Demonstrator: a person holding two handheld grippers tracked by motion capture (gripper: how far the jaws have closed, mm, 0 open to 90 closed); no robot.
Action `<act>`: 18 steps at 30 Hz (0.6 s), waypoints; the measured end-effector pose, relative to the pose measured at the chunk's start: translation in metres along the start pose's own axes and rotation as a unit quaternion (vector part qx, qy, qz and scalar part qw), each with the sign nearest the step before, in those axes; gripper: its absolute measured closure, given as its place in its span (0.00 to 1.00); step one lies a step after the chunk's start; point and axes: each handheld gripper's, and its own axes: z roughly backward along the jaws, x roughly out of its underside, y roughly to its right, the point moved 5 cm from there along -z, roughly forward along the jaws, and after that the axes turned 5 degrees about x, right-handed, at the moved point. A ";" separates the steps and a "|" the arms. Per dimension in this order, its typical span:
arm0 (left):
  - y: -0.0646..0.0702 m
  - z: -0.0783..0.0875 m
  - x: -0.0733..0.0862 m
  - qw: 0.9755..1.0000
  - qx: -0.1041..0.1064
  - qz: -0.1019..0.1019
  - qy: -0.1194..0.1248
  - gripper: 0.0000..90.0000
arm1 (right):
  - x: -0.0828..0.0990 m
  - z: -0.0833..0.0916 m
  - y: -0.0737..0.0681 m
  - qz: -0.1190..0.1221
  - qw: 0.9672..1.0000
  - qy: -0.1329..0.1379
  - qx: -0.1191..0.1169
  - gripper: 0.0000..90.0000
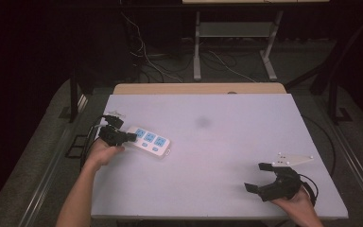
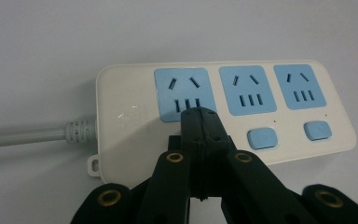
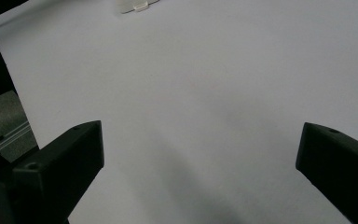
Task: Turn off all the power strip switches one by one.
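Pale worktop (image 1: 217, 142): my left tongs (image 2: 199, 114), shut and empty, tips over power strip's (image 2: 223, 112) first switch; right tongs (image 1: 260, 177) wide, well apart.

Dim room. White table (image 1: 246, 142) with a wood strip (image 1: 198, 88) along its far edge, grey carpet floor (image 1: 42, 156), loose cables (image 1: 151, 66) and a metal desk frame (image 1: 234, 45) behind.

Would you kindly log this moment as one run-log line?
left gripper: jaws shut, tip over power strip by first switch | right gripper: jaws open, empty, over table | strip: flat, three blue sockets
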 end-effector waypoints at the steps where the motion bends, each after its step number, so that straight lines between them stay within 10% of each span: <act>1: 0.000 0.000 0.000 1.000 -0.001 0.000 -0.001 0.99 | 0.000 0.000 0.000 0.000 1.000 0.000 0.000 0.01; 18: 0.003 0.014 -0.003 0.999 -0.027 0.004 0.021 0.99 | -0.001 0.002 0.002 -0.004 1.000 0.005 0.000 0.01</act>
